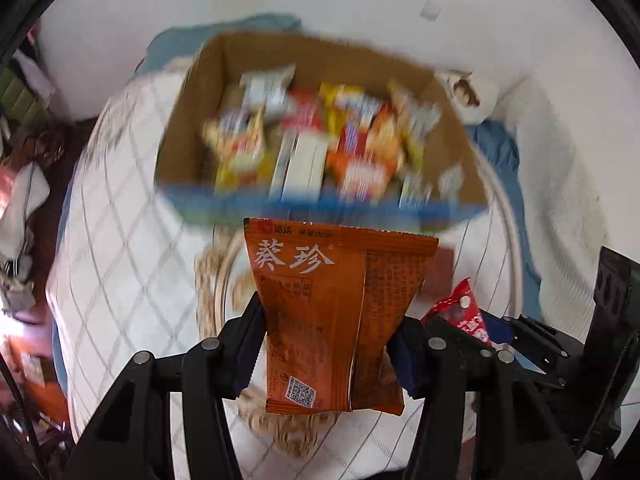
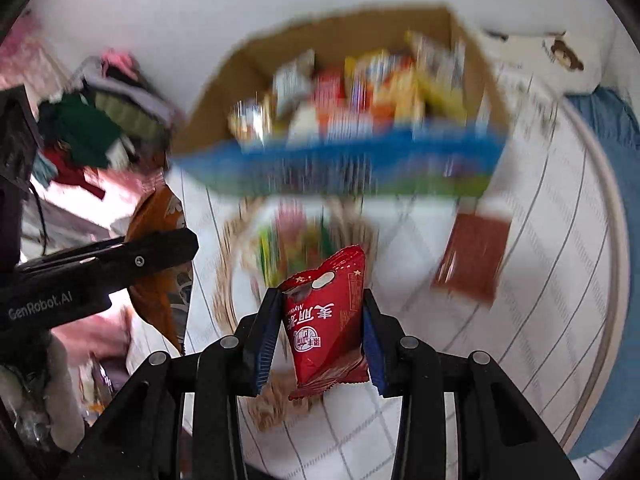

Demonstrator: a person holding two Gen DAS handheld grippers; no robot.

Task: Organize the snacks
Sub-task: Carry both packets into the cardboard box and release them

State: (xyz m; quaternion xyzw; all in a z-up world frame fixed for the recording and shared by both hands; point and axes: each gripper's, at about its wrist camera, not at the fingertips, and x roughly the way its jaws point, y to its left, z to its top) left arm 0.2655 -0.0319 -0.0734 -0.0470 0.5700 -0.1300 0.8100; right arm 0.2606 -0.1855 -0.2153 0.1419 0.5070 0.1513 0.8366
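My left gripper (image 1: 326,344) is shut on an orange snack packet (image 1: 332,312) with white Chinese lettering, held upright above the table. My right gripper (image 2: 320,332) is shut on a small red snack packet (image 2: 326,324). Beyond both stands a cardboard box (image 1: 188,120) with a blue front edge, filled with several mixed snack packets; the same cardboard box (image 2: 224,92) shows blurred in the right wrist view. A woven basket (image 2: 236,280) holding a few snacks lies under the grippers. The right gripper and its red packet (image 1: 464,312) show at the lower right of the left view.
A round table with a white checked cloth (image 1: 120,240) carries everything. A dark red flat packet (image 2: 472,260) lies on the cloth to the right of the basket. Piled clothes (image 2: 104,120) sit off the table's left side. A white wall is behind.
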